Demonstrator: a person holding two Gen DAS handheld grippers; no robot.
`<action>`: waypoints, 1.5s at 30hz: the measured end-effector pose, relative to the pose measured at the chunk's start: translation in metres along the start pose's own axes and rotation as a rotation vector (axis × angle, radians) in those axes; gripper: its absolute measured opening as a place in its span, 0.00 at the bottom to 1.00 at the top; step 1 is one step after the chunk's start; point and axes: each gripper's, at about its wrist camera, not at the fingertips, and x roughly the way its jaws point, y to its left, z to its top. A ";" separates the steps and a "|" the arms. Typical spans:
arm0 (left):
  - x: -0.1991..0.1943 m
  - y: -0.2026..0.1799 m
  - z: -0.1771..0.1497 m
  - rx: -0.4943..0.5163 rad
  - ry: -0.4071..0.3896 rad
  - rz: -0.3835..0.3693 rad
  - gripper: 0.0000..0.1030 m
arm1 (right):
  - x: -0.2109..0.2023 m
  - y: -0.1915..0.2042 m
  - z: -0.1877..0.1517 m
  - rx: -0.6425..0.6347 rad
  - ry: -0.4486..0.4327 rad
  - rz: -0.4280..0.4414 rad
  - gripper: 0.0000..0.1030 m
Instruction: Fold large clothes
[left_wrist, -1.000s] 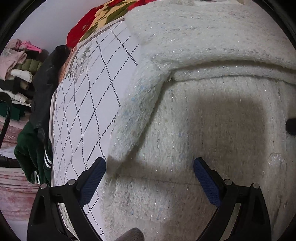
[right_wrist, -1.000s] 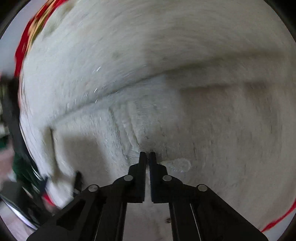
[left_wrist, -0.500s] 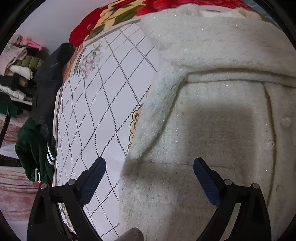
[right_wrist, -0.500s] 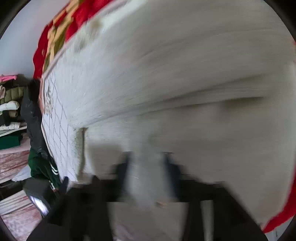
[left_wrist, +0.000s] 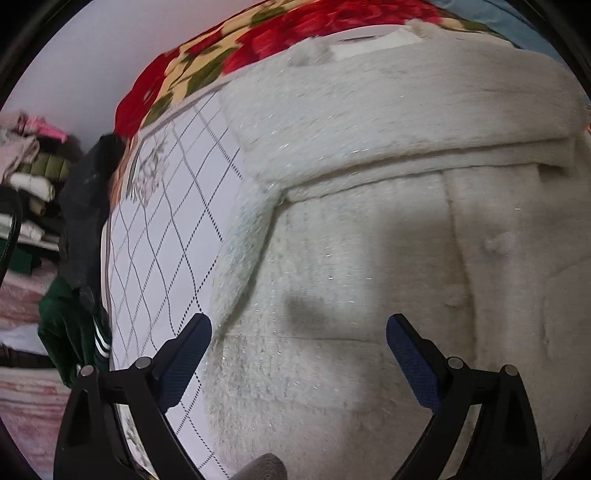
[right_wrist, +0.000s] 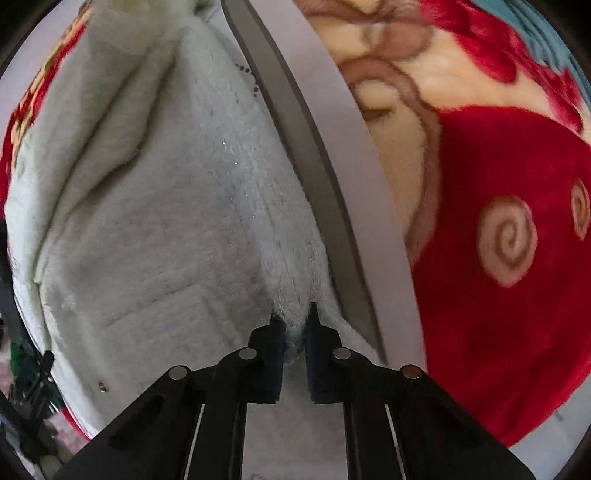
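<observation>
Right tool (right_wrist: 294, 317) over diamond-quilted mattress (left_wrist: 166, 258)

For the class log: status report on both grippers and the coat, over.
Left gripper open above the white coat. Right gripper shut on the coat's fuzzy edge. Red blanket alongside; nothing blocking.

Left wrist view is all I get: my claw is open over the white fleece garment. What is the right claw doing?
Observer: The right claw is shut on a bunched edge of the white fleece garment.
Operator: Where on the bed is that edge?
Observer: Beside the grey band bordering the mattress cover, next to the red blanket.
Operator: Anything on the garment over there?
Observer: A small dark, button-like speck low on its left; too small to identify.
</observation>
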 end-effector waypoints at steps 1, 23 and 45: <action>-0.005 -0.001 -0.001 0.014 -0.008 -0.001 0.94 | -0.005 -0.002 -0.007 0.017 0.008 0.026 0.08; 0.047 -0.049 -0.017 0.088 0.054 0.124 1.00 | -0.041 -0.064 -0.005 0.004 -0.021 0.163 0.38; -0.019 -0.029 -0.053 0.016 -0.035 0.162 1.00 | -0.080 -0.061 -0.005 -0.224 0.055 -0.088 0.29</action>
